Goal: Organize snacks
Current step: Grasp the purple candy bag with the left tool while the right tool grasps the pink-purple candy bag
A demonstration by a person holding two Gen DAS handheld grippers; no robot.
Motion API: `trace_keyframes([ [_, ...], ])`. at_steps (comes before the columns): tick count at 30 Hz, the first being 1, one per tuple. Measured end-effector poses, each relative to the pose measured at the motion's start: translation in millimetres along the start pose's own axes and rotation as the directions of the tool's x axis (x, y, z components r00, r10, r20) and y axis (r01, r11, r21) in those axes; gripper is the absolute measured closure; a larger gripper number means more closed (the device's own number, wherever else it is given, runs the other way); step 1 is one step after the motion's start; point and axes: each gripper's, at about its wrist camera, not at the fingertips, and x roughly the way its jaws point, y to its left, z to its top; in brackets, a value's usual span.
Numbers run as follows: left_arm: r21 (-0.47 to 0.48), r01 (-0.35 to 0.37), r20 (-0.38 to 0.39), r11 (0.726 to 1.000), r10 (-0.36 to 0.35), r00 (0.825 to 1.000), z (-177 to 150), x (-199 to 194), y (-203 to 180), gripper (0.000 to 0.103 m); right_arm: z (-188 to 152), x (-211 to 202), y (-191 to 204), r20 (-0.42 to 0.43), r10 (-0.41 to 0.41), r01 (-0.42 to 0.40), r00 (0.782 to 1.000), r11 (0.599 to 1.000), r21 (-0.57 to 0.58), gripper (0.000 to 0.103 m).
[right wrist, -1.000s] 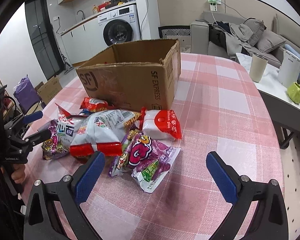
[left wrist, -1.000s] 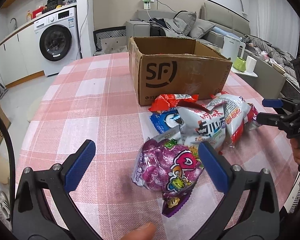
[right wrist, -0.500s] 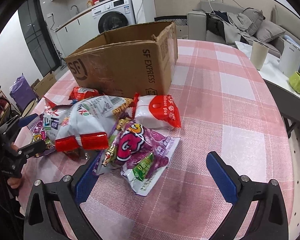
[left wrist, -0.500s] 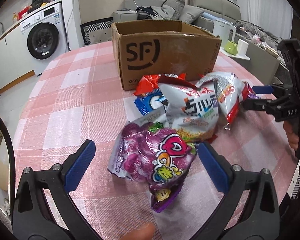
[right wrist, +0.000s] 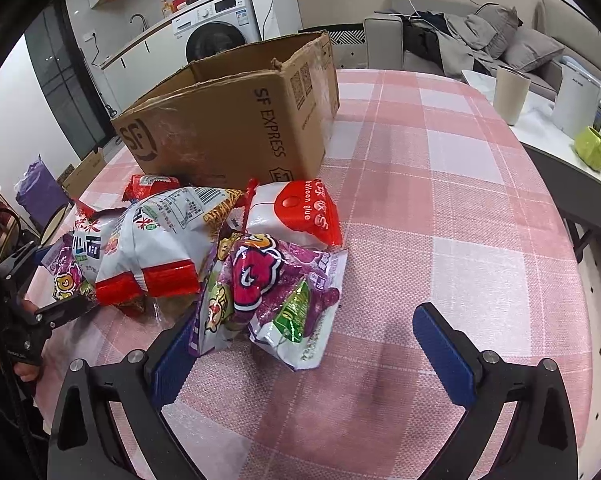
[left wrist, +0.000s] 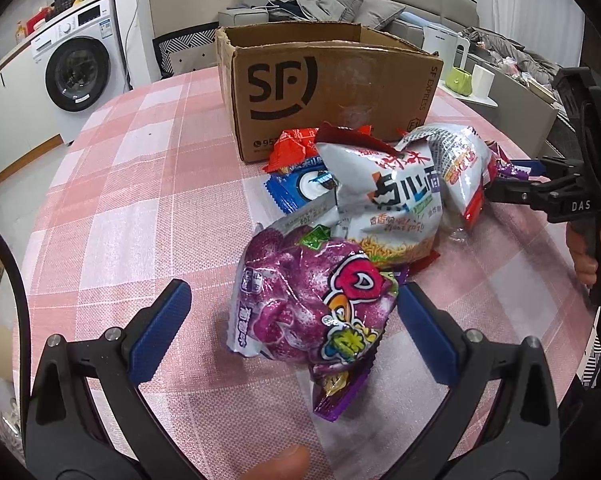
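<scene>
Two grippers, both spread wide and gripping nothing, face a heap of snack packets on a pink checked tablecloth [left wrist: 132, 184]. A purple candy bag [left wrist: 312, 312] lies between the left gripper's [left wrist: 290, 320] blue fingers. Another purple bag [right wrist: 268, 292] lies just inside the right gripper's [right wrist: 304, 344] left finger. Behind the heap, an open cardboard box [left wrist: 324, 84] stands toward the table's far edge.

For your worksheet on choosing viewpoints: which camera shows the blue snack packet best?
The left wrist view. The blue snack packet lies there partly uncovered, between the cardboard box and the white noodle bag. In the right wrist view, other bags hide it completely.
</scene>
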Motion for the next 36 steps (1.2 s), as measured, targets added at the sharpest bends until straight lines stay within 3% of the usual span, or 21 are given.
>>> trace_keyframes([
  [2, 0.002, 0.002, -0.002, 1.0, -0.002, 1.0, 0.1, 0.9, 0.1, 0.001, 0.5, 2.5, 1.7, 0.001, 0.002, -0.002, 1.0, 1.0, 0.006, 0.001],
  [10, -0.014, 0.027, -0.007, 1.0, -0.027, 1.0, -0.7, 3.8, 1.9, 0.001, 2.0, 3.4, 5.3, 0.017, 0.047, -0.047, 0.999, 0.999, 0.012, 0.026],
  [12, -0.019, 0.053, 0.001, 0.998, -0.053, 0.999, -0.9, 2.1, 3.2, 0.008, 2.1, 2.5, 6.1, 0.02, 0.064, -0.064, 0.998, 0.998, 0.007, 0.034],
  [16, -0.023, 0.108, -0.002, 0.994, -0.108, 0.994, -1.2, 2.3, 4.0, 0.029, 1.4, 0.1, 5.9, 0.028, 0.079, -0.079, 0.996, 0.997, 0.001, 0.04],
  [20, 0.001, 0.117, 0.001, 0.993, -0.117, 0.993, -3.3, 1.0, -1.5, 0.034, 0.9, -3.2, 4.6, 0.038, 0.086, -0.086, 0.996, 0.996, -0.001, 0.047],
  [36, 0.0, 0.152, 0.03, 0.988, -0.152, 0.988, -2.1, -10.8, 6.3, 0.039, 2.1, -13.6, -11.6, 0.059, 0.051, -0.053, 0.997, 0.998, 0.028, 0.051],
])
